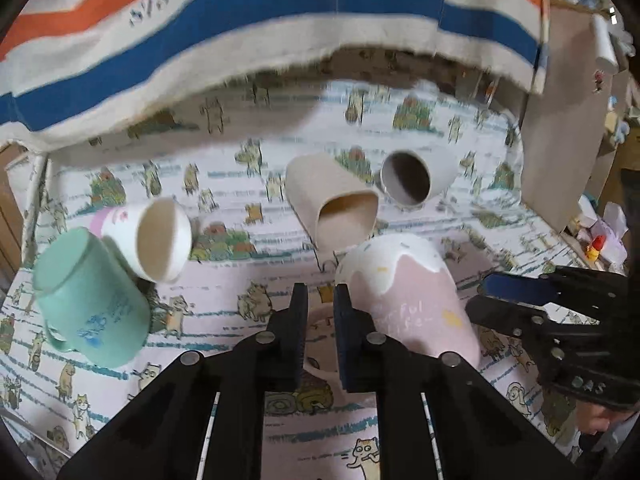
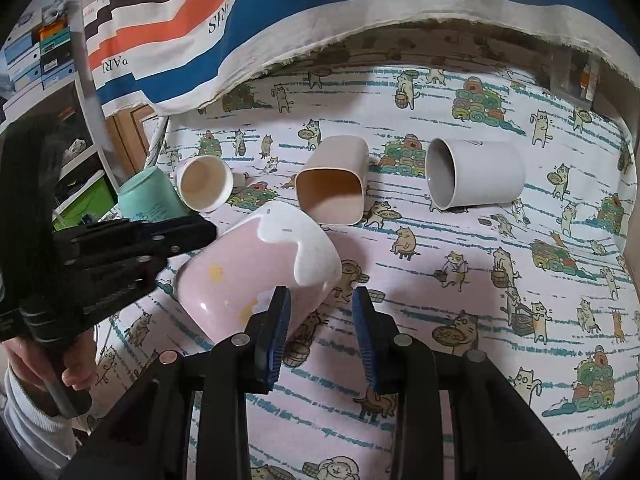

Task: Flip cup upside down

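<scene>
The pink ceramic mug [image 2: 256,264] is tilting on the cat-print counter [image 2: 460,240]; the left gripper [image 1: 321,300] is pinching its handle, jaws nearly closed. The right gripper [image 2: 320,308] is hovering half open, empty, beside it. Glazed, heavy and breakable, it is likely demanding a firm handle hold.

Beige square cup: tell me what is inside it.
The beige square cup lies on its side with its mouth toward the cameras. Only bare tan inner walls show, nothing inside. The deepest part near its bottom is shadowed, so a small item there cannot be ruled out.
</scene>
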A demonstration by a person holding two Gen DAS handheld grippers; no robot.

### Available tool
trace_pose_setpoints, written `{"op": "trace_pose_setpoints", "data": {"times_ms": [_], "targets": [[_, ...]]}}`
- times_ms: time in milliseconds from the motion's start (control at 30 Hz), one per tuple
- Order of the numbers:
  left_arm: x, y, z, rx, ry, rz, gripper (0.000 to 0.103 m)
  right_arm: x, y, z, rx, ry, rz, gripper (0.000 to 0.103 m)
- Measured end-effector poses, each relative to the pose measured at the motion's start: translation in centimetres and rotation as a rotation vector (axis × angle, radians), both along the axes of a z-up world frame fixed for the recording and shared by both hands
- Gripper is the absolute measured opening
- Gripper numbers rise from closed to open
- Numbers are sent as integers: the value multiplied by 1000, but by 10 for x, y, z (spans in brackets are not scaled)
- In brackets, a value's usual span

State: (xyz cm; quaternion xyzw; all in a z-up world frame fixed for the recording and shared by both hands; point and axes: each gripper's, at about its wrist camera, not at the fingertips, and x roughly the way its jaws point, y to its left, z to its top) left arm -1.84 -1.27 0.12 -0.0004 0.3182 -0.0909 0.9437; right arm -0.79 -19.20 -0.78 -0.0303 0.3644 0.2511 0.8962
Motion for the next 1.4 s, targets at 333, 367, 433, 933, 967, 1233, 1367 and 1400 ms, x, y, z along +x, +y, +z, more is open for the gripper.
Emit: {"op": "trace_pose_setpoints", "data": {"times_ms": [333, 367, 433, 933, 967, 1233, 1367, 1400], "targets": [[-41, -1, 17, -56, -104, -16, 81, -16, -23, 26, 27, -102, -60, 39], [-44, -2, 16, -60, -108, -14, 81, -19, -25, 29, 27, -117, -69, 43], [-46, -5, 12, -58, -91, -29, 81, -26, -28, 33, 32, -155, -91, 66], [-37, -39, -23, -17, 9, -70, 100, -42, -46, 32, 86, -257, -91, 103], [-35, -41, -25, -16, 14, -69, 100, -42, -48, 31, 87, -267, -100, 103], [-22, -49, -31, -13, 70, -55, 100, -38, -63, 26, 83, -266, -136, 103], [-19, -49, -33, -34, 72, -50, 100, -37, -69, 23, 88, -262, -148, 103], [-20, -47, -32, -49, 67, -50, 100, -37, -70, 23, 91, -260, -147, 103]]}}
